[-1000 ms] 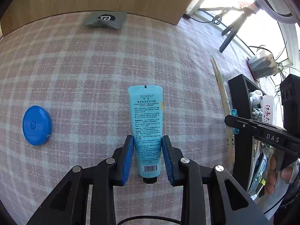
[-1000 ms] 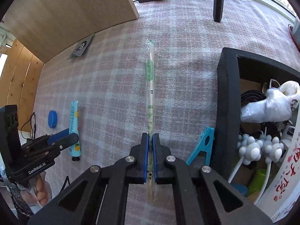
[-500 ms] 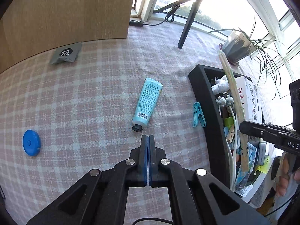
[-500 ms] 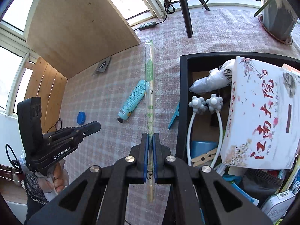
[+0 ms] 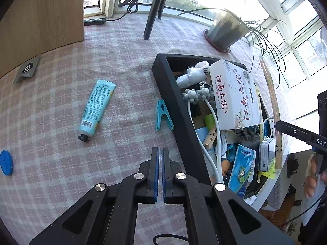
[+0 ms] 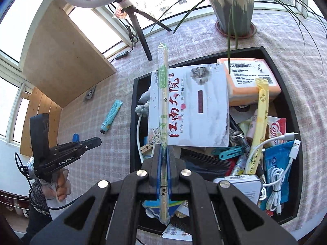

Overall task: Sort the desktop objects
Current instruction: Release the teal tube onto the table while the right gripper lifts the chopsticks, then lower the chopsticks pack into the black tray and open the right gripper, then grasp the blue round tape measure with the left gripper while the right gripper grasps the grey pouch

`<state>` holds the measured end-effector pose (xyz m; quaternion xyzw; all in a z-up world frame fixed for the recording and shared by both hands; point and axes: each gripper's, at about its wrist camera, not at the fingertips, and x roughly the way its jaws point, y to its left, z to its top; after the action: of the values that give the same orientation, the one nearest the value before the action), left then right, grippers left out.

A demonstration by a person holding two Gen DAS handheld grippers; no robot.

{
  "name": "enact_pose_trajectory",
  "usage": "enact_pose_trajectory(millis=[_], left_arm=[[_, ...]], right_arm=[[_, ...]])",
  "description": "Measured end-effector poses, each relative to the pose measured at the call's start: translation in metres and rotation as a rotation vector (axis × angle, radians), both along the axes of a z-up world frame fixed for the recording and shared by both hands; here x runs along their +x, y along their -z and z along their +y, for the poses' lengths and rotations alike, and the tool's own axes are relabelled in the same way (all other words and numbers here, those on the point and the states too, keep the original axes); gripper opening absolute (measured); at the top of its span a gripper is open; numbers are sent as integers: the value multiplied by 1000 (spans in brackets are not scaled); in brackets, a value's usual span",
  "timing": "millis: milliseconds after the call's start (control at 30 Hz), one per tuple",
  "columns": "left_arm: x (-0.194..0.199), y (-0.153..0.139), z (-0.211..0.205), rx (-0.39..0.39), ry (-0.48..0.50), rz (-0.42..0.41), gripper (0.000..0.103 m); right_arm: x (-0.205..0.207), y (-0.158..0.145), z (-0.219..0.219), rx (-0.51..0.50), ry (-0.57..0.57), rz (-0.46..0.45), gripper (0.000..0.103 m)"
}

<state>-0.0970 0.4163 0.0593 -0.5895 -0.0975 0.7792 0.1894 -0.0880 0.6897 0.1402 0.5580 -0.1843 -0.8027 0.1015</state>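
Note:
My right gripper (image 6: 162, 153) is shut on a long pair of wrapped chopsticks (image 6: 162, 94) and holds it above the black tray (image 6: 133, 110), which is full of several items. The chopsticks also show in the left wrist view (image 5: 271, 102) over the tray (image 5: 175, 102). My left gripper (image 5: 160, 153) is shut and empty above the checked cloth, just left of the tray's edge. A light blue hand cream tube (image 5: 97, 108) lies on the cloth ahead and to the left. A blue clothes peg (image 5: 163, 115) lies next to the tray.
A blue tape measure (image 5: 6, 165) lies at the far left. A grey packet (image 5: 27, 69) lies by the wooden board (image 5: 40, 20). A potted plant (image 5: 226, 30) and a tripod leg (image 5: 153, 14) stand at the back. A white box (image 6: 190, 106) tops the tray's contents.
My left gripper has let go of the hand cream tube, shut, and pulled back and up. My right gripper has carried the chopsticks from the cloth to above the tray.

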Motion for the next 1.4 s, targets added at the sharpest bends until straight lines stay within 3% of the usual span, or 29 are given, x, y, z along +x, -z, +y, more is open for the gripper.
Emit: enact_pose_trajectory(millis=[233,433,467,500,567,633,767,867,1100,1200,1333,1400], left_arm=[[5,1,24,5,55,-3,1],[6,0,19,-11,55,3,2],[5,0,16,-7,48,1,9],[5,0,12,-5,39,-2,23],[4,0,1,-11,15,5,41],[3,1,-13,-24,-9,8,42],[2,9,-48,-45,-77,-6,42],[4,16,-76,-65,-132,-17,42],[10,30,-155,-104,-284,-38,43],[13,34,-188,-115,-348,-42,48],[17,43,-228,-139,-419,-61,54],[18,49,-245,-154,-446,-73,56]], right_arm=[[16,7,57,81,90,-34,5],[13,6,70,189,78,-45,5],[12,6,70,202,76,-50,6],[11,5,71,214,90,-53,7],[7,5,70,213,101,-64,14],[5,-1,65,190,102,-47,18],[-3,-11,37,152,53,-22,18],[-10,-15,7,117,-8,-17,24],[-31,-8,-78,35,-157,-35,27],[-41,-2,-116,14,-217,-55,29],[-56,8,-158,33,-280,-73,41],[-64,18,-171,17,-285,-107,42]])
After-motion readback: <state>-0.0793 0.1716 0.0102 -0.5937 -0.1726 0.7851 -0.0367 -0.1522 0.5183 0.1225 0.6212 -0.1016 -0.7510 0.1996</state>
